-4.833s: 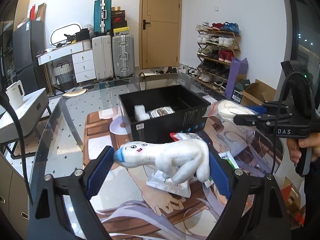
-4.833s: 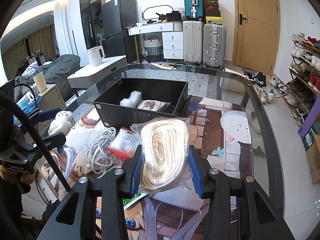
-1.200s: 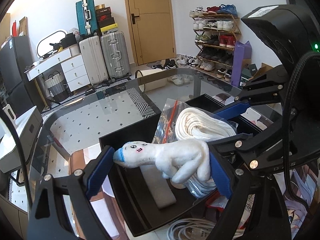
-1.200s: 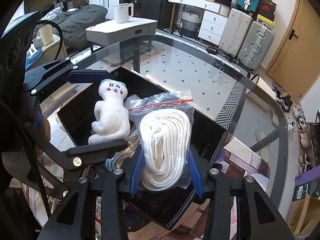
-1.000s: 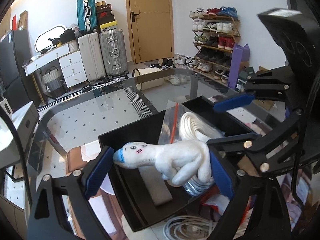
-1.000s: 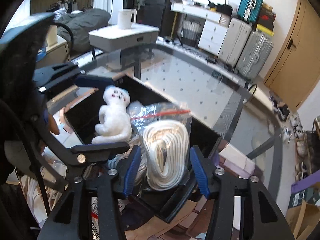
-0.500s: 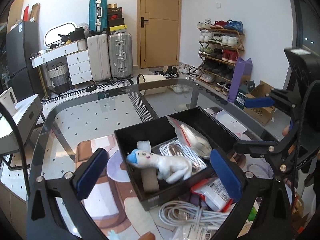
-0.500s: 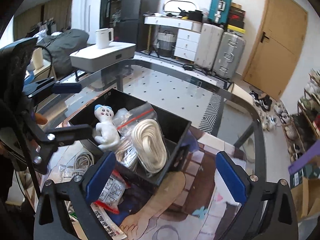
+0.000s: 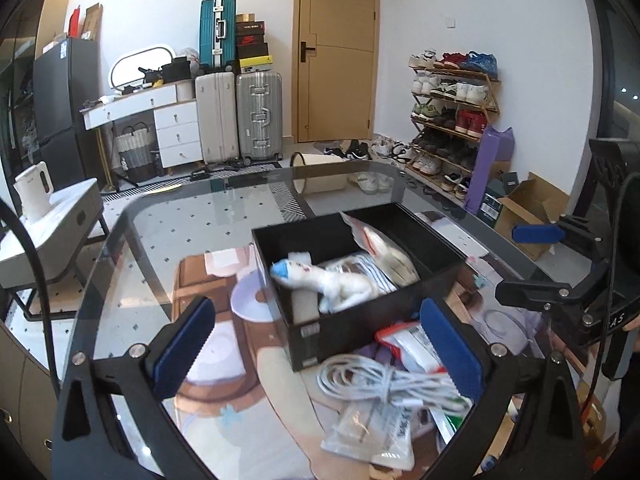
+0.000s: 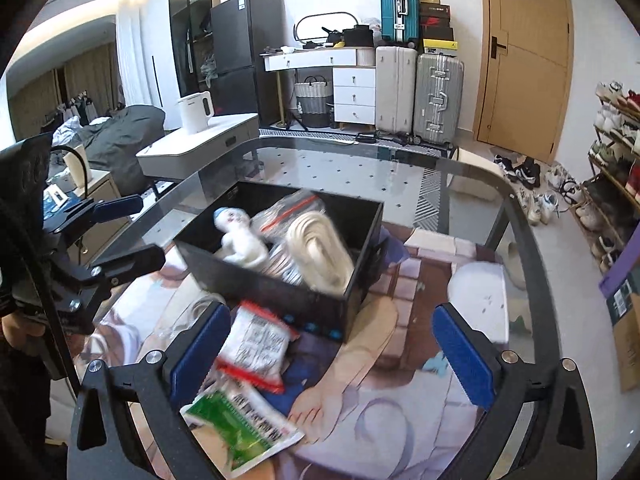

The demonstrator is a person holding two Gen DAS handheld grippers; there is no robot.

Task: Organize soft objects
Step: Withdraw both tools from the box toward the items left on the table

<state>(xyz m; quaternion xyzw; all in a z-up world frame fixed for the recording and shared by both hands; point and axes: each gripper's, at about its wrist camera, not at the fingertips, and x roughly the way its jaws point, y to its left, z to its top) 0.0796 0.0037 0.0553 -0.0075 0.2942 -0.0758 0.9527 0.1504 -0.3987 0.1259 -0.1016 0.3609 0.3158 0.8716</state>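
A black box (image 9: pixel 360 322) (image 10: pixel 260 276) stands on the glass table. Inside it a white plush toy (image 9: pixel 332 280) (image 10: pixel 240 240) lies beside a clear bag of coiled white rope (image 9: pixel 384 248) (image 10: pixel 316 248). My left gripper (image 9: pixel 316 307) hovers open and empty on the near side of the box, over a coil of white cable (image 9: pixel 384 380). My right gripper (image 10: pixel 331 311) is open too, with nothing held, above a red-edged packet (image 10: pixel 256 344) (image 9: pixel 408 344) and a green packet (image 10: pixel 240 428). Each gripper also shows at the edge of the other's view.
A clear plastic bag (image 9: pixel 372 428) lies beside the cable. A printed mat (image 10: pixel 400 380) covers the near part of the glass table (image 9: pixel 180 232). Around the table are suitcases (image 9: pixel 258 116), a shoe rack (image 9: pixel 452 108) and a white side table with a kettle (image 10: pixel 194 112).
Both grippers opened wide, dropped the plush toy and the rope bag into the box, and drew back from it. The box now sits farther ahead in both views.
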